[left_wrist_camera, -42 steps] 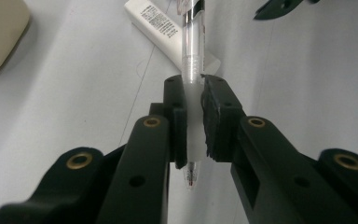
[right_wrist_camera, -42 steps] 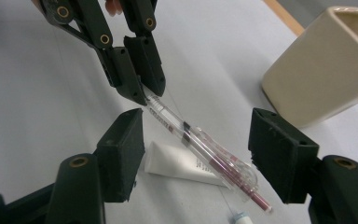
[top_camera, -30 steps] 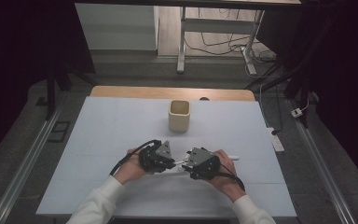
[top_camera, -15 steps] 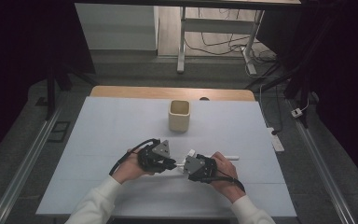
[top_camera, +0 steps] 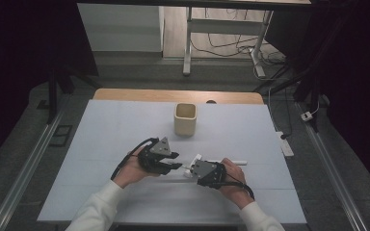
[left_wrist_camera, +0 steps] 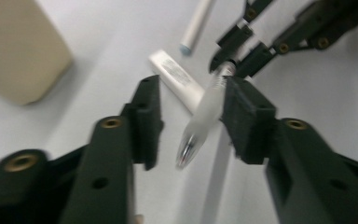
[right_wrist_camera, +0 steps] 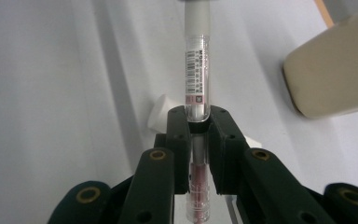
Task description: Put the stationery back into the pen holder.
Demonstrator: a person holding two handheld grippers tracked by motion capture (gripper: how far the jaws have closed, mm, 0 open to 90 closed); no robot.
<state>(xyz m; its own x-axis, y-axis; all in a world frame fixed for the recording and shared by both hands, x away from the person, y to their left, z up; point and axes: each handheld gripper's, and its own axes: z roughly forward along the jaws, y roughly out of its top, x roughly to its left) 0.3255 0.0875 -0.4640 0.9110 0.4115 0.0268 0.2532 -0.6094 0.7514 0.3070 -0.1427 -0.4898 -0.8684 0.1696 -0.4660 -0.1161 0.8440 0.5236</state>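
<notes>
pen point(right_wrist_camera: 198, 70) clamped in the right gripper point(top_camera: 192, 169), held level above the table point(top_camera: 101, 144), apparently for a handover. left gripper point(left_wrist_camera: 191, 121) half open around the tip end, jaws just widened, right-hand one perhaps brushing the barrel, so seemingly letting go. cup point(top_camera: 185, 119) further back, likely the goal. from the right gripper view: barcode label and reddish refill. from the left gripper view: another pen point(left_wrist_camera: 196, 23) and a white tube point(left_wrist_camera: 177, 79) lying underneath.

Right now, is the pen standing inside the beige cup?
No, the pen is clamped in the right tongs, outside the beige cup.
</notes>
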